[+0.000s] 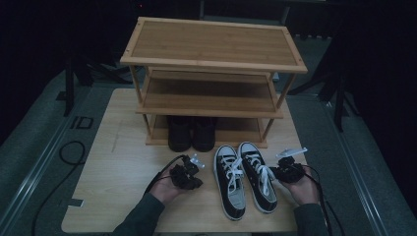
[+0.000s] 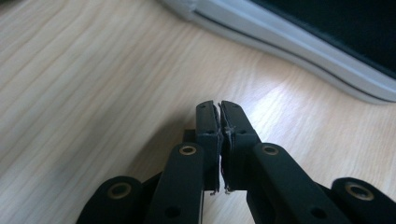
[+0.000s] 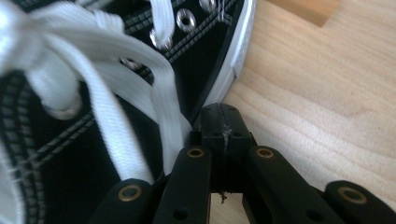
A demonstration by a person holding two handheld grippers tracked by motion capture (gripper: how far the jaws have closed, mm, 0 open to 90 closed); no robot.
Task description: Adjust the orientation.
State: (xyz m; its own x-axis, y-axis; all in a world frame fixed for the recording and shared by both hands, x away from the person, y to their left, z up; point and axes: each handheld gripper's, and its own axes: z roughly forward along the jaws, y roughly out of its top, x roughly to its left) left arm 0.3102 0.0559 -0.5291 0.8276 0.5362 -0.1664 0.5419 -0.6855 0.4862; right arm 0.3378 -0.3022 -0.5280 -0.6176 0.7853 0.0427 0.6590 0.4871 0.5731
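Two black canvas sneakers with white laces and soles lie side by side on the wooden table: the left sneaker [image 1: 229, 181] and the right sneaker [image 1: 258, 176]. My left gripper [image 1: 190, 175] is held just left of the pair; its jaws [image 2: 219, 109] are shut with nothing between them, low over the table, and the left sneaker's white sole [image 2: 299, 44] runs past ahead of them. My right gripper [image 1: 282, 172] is at the right sneaker's outer side. It is shut and empty [image 3: 220, 112], its tips close to that sneaker's sole edge [image 3: 236, 56] and beside a white lace [image 3: 116, 116].
A three-shelf bamboo shoe rack [image 1: 211, 46] stands at the back of the table [image 1: 113, 162]. A pair of black shoes [image 1: 192, 133] sits on its bottom shelf. One rack foot [image 3: 308, 9] is just beyond the right sneaker. Cables trail from both grippers.
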